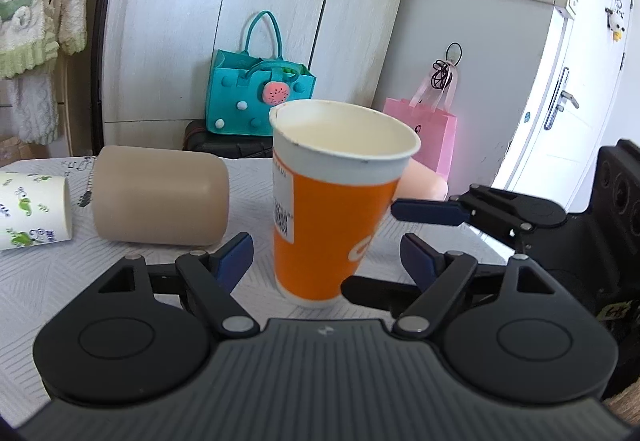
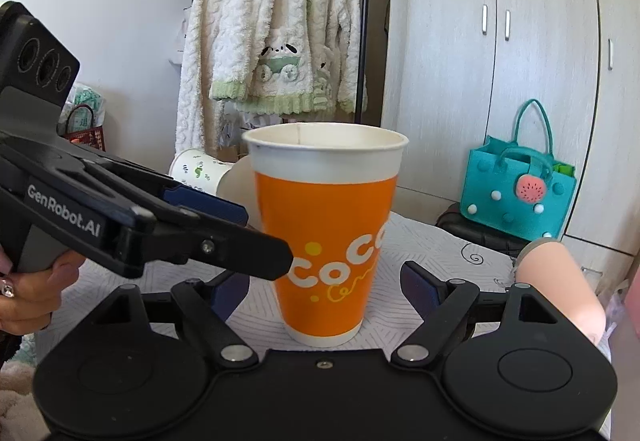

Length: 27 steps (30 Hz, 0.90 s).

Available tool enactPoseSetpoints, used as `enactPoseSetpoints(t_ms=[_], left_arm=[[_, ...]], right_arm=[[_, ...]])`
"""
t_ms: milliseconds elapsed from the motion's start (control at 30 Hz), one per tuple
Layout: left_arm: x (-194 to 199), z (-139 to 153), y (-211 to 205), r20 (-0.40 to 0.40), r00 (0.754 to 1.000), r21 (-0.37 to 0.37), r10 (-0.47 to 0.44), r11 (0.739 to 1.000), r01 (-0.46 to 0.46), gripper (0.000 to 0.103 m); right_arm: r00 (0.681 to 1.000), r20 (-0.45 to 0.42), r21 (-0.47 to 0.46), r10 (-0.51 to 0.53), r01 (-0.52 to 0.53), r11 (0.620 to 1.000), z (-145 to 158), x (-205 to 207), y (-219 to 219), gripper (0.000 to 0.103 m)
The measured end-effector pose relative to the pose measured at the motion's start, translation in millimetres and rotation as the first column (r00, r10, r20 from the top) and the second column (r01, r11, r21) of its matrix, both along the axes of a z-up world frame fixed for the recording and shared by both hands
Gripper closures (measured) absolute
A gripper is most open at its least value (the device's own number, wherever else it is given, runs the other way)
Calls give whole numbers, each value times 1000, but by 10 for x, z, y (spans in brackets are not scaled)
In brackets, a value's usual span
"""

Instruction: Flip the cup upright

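An orange and white paper cup stands upright, mouth up, on the white patterned tablecloth; it also shows in the right wrist view. My left gripper is open with its blue pads on either side of the cup's lower part, not touching. My right gripper is open around the cup's base. In the left wrist view the right gripper's fingers reach in from the right near the cup's side. In the right wrist view the left gripper's fingers come in from the left.
A tan cup lies on its side at the left, beside a white cup with green print, also on its side. A pink cup lies at the right. A teal bag and a pink bag stand behind the table.
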<state>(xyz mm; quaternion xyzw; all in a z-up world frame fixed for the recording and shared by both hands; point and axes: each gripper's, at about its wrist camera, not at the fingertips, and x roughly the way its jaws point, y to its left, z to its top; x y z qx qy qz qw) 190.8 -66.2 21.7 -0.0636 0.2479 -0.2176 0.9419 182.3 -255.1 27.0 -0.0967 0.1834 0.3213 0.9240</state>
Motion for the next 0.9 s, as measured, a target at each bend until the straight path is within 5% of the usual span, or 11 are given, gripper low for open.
enactPoseSetpoints(t_ms=[367,533,900], left_arm=[[-548,283,45,76,996,39,46,998,-49,20],[-784,346,4,107,990,123,96,986,-109,15],[-1231,344,102,138,980,157,146,973,-167,8]], right_arm=[[994,72,38,-77,74,997,207,-462,-113,17],[990,64,71,-127,122,990,314,-708,-205,15],[977,37,119,-210,204,972,318,-1166,-301,13]])
